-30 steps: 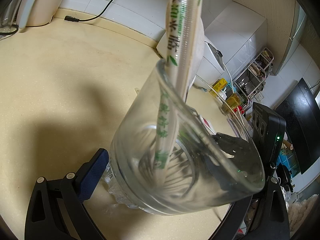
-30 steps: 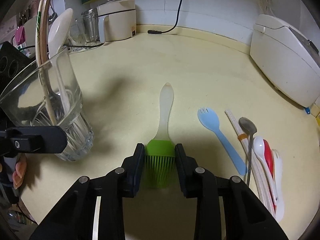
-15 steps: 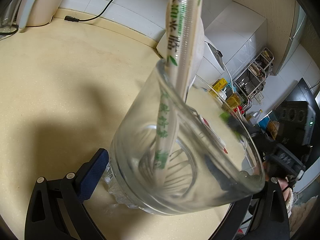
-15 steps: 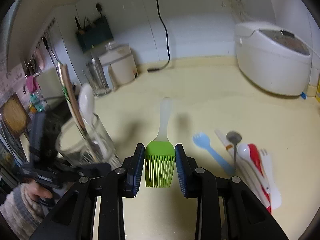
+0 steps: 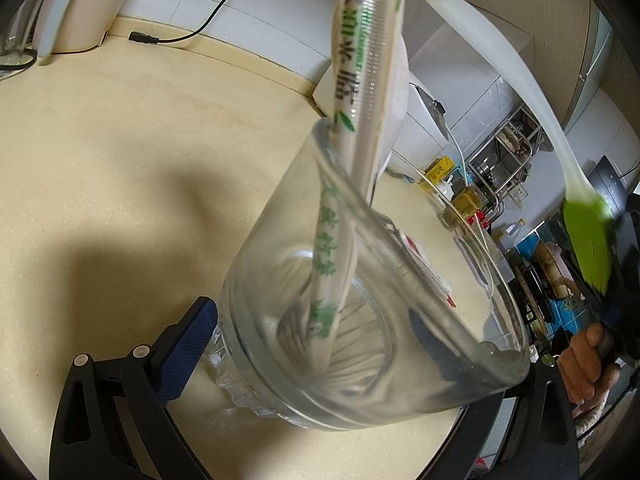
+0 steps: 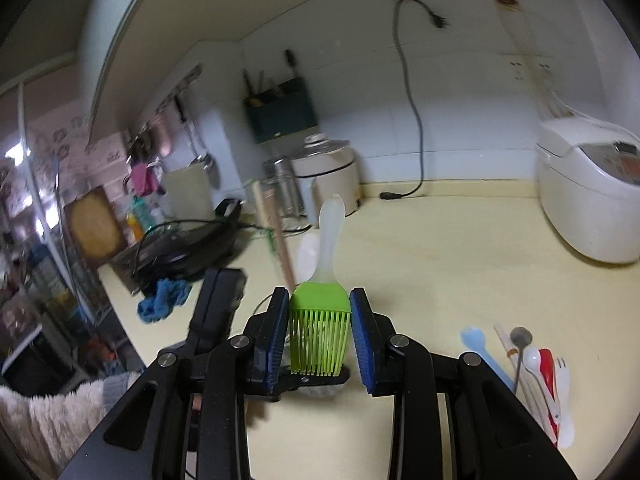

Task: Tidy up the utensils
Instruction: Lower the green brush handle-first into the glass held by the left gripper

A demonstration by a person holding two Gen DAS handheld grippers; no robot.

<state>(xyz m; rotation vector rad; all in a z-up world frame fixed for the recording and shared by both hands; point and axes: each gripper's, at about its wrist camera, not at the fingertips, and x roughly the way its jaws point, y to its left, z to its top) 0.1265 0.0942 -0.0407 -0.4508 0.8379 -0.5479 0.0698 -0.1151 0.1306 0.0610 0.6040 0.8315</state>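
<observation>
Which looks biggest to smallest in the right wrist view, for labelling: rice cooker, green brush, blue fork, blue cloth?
1. Rice cooker.
2. Green brush, though it is held nearest the camera by the right gripper, which enlarges it.
3. Blue cloth and blue fork: too close to rank.

A clear glass tumbler (image 5: 360, 312) stood tilted on the cream counter, holding a paper-wrapped pair of chopsticks (image 5: 352, 128) with green print that leaned out past its rim. A silicone basting brush (image 6: 322, 312) with a lime-green bristle head and a translucent white handle was up in the air above the glass, handle pointing away. On the counter to the right lay a loose cluster: a light-blue spork (image 6: 482, 354), a metal spoon (image 6: 520, 344), a white spoon (image 6: 538, 372), a red utensil (image 6: 548, 376) and a white fork (image 6: 565, 400).
</observation>
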